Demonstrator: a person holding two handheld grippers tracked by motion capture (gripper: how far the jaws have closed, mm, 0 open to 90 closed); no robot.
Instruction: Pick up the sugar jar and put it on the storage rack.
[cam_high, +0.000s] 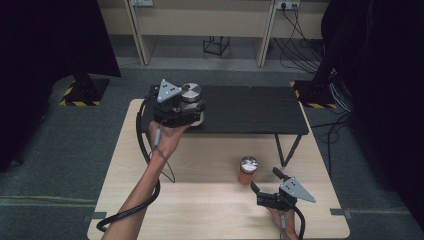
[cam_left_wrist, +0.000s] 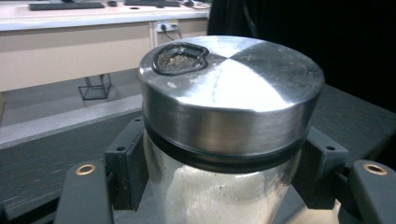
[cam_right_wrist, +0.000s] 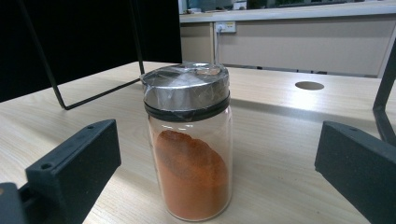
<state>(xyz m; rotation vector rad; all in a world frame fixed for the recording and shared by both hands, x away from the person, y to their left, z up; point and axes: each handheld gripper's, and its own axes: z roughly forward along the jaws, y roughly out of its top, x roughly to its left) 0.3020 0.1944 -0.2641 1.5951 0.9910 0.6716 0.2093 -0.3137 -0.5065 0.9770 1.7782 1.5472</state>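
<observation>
A glass jar of white powder (cam_left_wrist: 231, 107) with a brushed metal shaker lid (cam_high: 190, 92) sits between the jaws of my left gripper (cam_high: 192, 111), which is shut on it. The jar is held upright, just above the left end of a black raised shelf (cam_high: 250, 112). A second glass jar, about half full of orange powder (cam_high: 247, 171), stands upright on the wooden table (cam_high: 210, 200) in front of the shelf. My right gripper (cam_high: 265, 179) is open just short of it. In the right gripper view the orange jar (cam_right_wrist: 189, 140) stands between and beyond the spread jaws, untouched.
The black shelf stands on thin wire legs (cam_high: 285, 150) across the back of the table. A round cable hole (cam_right_wrist: 309, 85) lies in the tabletop beyond the orange jar. Black stands with hazard-striped bases (cam_high: 80, 92) and cables (cam_high: 300, 45) sit on the floor behind.
</observation>
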